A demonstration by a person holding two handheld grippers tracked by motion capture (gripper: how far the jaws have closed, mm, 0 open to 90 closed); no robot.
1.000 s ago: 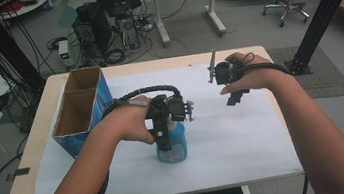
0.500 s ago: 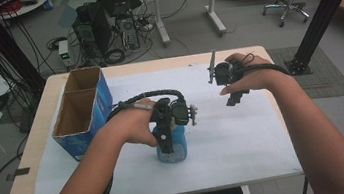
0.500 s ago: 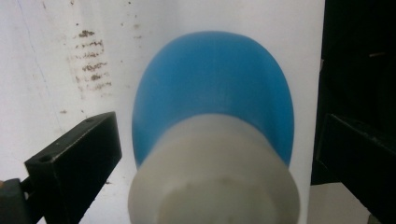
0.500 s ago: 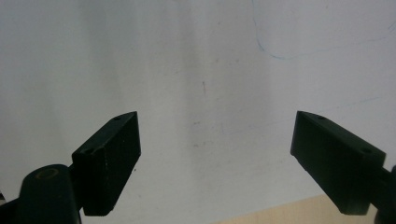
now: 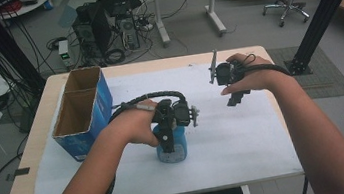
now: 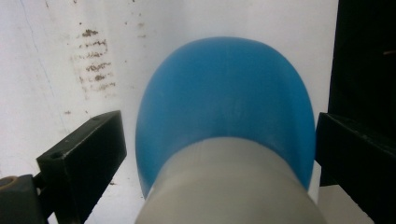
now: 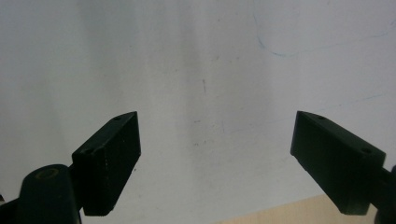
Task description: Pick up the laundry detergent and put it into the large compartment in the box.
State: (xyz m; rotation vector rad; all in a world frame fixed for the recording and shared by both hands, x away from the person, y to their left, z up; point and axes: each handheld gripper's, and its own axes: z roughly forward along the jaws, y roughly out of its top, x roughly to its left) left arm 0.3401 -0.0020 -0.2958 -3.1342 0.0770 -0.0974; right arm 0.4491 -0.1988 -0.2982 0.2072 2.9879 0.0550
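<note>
My left gripper (image 5: pixel 169 145) points straight down over a blue bottle (image 5: pixel 171 147) that stands upright near the middle of the bench (image 5: pixel 32 161). In the left gripper view the bottle (image 6: pixel 224 107), blue in the body with a pale grey top, sits between my two black jaws; the jaws are set wide, one on each side, and a sliver of white shows between each jaw and the bottle, so I judge them not yet touching, though the right-hand gap is hard to read. My left hand (image 5: pixel 136 127) wraps the gripper's body from the left, forearm coming in from the lower left.

My right gripper (image 5: pixel 235 100) hangs above the far right part of the bench, jaws spread wide and holding nothing; in the right gripper view they frame white paper (image 7: pixel 196 70), with a strip of bare wood at the bottom edge. My right hand (image 5: pixel 247 74) grips from above, forearm running in from the lower right.

A white sheet (image 5: pixel 246 142) covers most of the bench. An open blue-sided cardboard box (image 5: pixel 83 111) of two compartments stands at the left edge, well apart from the bottle. The sheet between my two grippers and toward the near edge lies open.
</note>
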